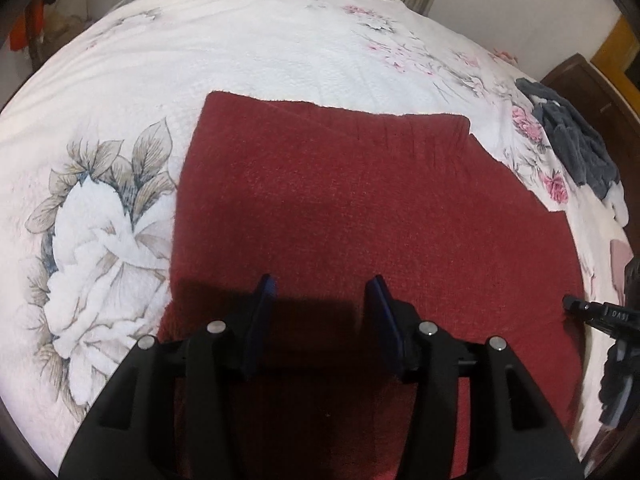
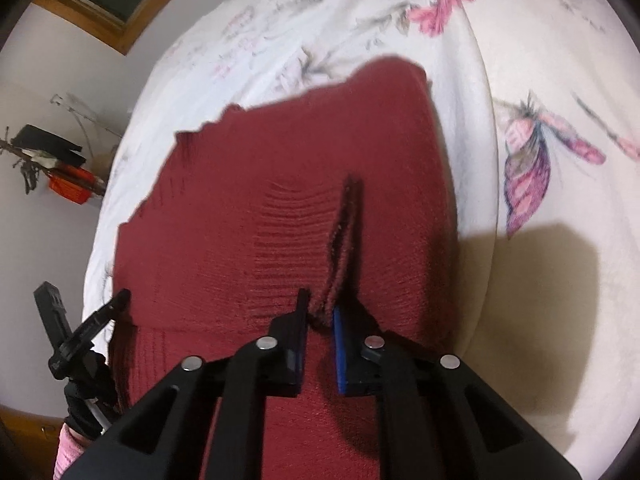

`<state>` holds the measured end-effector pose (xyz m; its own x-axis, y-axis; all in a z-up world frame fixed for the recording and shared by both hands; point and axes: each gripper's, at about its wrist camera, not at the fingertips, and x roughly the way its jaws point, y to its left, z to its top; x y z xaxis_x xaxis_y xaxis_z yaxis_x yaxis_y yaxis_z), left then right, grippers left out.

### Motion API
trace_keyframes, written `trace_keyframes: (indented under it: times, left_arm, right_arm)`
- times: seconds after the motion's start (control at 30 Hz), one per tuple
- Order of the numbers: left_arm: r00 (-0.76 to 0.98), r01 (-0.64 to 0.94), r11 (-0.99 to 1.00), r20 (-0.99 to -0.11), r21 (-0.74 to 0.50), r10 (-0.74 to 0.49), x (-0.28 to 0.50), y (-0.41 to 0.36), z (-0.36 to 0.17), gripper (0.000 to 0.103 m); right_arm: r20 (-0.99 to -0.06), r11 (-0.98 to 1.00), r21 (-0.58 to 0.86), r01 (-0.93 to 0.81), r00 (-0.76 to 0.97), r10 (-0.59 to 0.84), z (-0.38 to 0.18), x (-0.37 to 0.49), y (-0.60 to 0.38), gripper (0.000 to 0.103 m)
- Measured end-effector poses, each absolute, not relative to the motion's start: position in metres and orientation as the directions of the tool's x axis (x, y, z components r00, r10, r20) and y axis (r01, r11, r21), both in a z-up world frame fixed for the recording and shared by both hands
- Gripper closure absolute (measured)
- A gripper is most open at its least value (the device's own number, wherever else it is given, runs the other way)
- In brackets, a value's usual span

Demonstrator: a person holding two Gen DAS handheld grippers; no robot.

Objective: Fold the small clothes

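A dark red knitted garment (image 1: 360, 208) lies spread flat on the floral bedspread (image 1: 240, 52). My left gripper (image 1: 322, 292) hovers open just above its near part, with nothing between the blue pads. In the right wrist view the same red garment (image 2: 248, 208) fills the middle. My right gripper (image 2: 318, 308) is shut on a raised ridge of the red knit (image 2: 346, 232), which is pinched up from the cloth and runs away from the fingers. The right gripper's black body (image 1: 600, 312) shows at the right edge of the left wrist view.
A heap of dark grey and white clothes (image 1: 576, 140) lies at the bed's right side. A wooden headboard or cabinet (image 1: 592, 92) stands beyond it. The left gripper's frame (image 2: 68, 344) and a pink sleeve (image 2: 68, 452) show at lower left. An orange object (image 2: 74, 186) sits by the wall.
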<state>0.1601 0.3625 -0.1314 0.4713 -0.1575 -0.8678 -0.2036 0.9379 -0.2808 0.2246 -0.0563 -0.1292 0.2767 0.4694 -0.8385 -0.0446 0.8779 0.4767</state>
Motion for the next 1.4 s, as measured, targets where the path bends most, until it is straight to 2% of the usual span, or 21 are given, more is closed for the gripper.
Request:
trace_keyframes:
  times: [0.1, 0.2, 0.43, 0.63, 0.73, 1.0, 1.17, 1.27, 1.33, 1.4]
  left_arm:
    - [0.48, -0.207, 0.929, -0.859, -0.306, -0.176, 0.141, 0.363, -0.114, 0.054]
    - [0.485, -0.189, 0.936, -0.857, -0.297, -0.174, 0.099, 0.366, -0.097, 0.047]
    - [0.414, -0.189, 0.959, -0.903, -0.212, -0.118, -0.037, 0.392, -0.078, 0.039]
    - [0.355, -0.179, 0.959, -0.923, -0.221, -0.147, -0.105, 0.398, -0.086, 0.038]
    - [0.349, -0.201, 0.941, -0.918, -0.272, -0.191, -0.12, 0.399, -0.094, 0.037]
    - [0.289, -0.213, 0.938, -0.935, -0.273, -0.207, -0.13, 0.391, -0.125, 0.036]
    - [0.29, -0.199, 0.94, -0.933, -0.278, -0.215, -0.131, 0.387, -0.126, 0.037]
    - [0.286, -0.184, 0.929, -0.922, -0.321, -0.262, -0.132, 0.381, -0.124, 0.04]
    - [0.279, -0.172, 0.918, -0.911, -0.358, -0.303, -0.133, 0.378, -0.124, 0.048]
    - [0.28, -0.169, 0.912, -0.906, -0.373, -0.318, -0.135, 0.377, -0.125, 0.05]
  right_arm:
    - [-0.812, 0.866, 0.494, -0.072, 0.317, 0.49, -0.108, 0.205, -0.066, 0.077]
    - [-0.796, 0.861, 0.495, -0.114, 0.337, 0.502, -0.086, 0.165, -0.08, 0.071]
    - [-0.826, 0.867, 0.458, -0.198, 0.264, 0.497, -0.071, 0.028, -0.111, 0.054]
    - [-0.82, 0.852, 0.501, -0.153, 0.23, 0.524, -0.088, -0.047, -0.131, 0.051]
    - [-0.823, 0.85, 0.513, -0.12, 0.213, 0.527, -0.101, -0.059, -0.136, 0.051]
    - [-0.828, 0.845, 0.531, -0.07, 0.168, 0.534, -0.126, -0.071, -0.139, 0.051]
    - [-0.793, 0.805, 0.591, -0.055, 0.141, 0.592, -0.139, -0.08, -0.135, 0.051]
    - [-0.771, 0.778, 0.625, -0.07, 0.108, 0.628, -0.145, -0.085, -0.12, 0.053]
    - [-0.752, 0.758, 0.647, -0.088, 0.096, 0.652, -0.144, -0.087, -0.111, 0.053]
    - [-0.742, 0.748, 0.657, -0.097, 0.094, 0.664, -0.143, -0.087, -0.106, 0.053]
